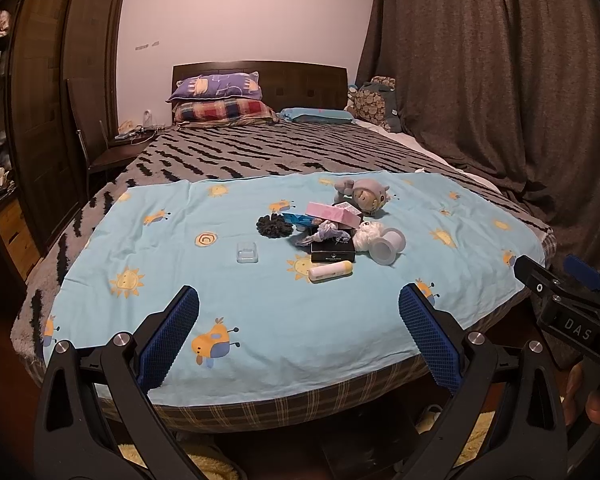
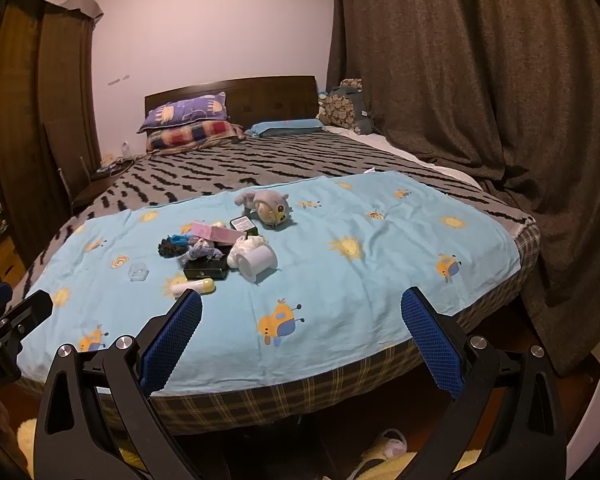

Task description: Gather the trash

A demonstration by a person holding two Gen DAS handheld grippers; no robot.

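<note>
A pile of small items lies on the light-blue sheet [image 1: 260,320] at the foot of the bed. It holds a crumpled white tissue [image 1: 365,237], crumpled purple-white paper [image 1: 329,233], a blue wrapper [image 1: 300,218], a pink box [image 1: 334,214], a black box [image 1: 333,251], a white cup on its side [image 1: 389,246], a yellow-white tube [image 1: 330,272], a black scrunchie [image 1: 274,225] and a plush doll [image 1: 364,196]. A clear plastic case [image 1: 247,253] sits apart to the left. My left gripper [image 1: 299,298] and right gripper [image 2: 302,299] hover open before the bed's edge, both empty.
A grey curtain [image 2: 500,120] hangs along the bed's right side. Pillows [image 1: 220,100] lie by the headboard, and a dark wardrobe [image 1: 52,100] stands at the left. Slippers [image 2: 384,446] and a yellow rug [image 2: 28,436] are on the floor under the grippers.
</note>
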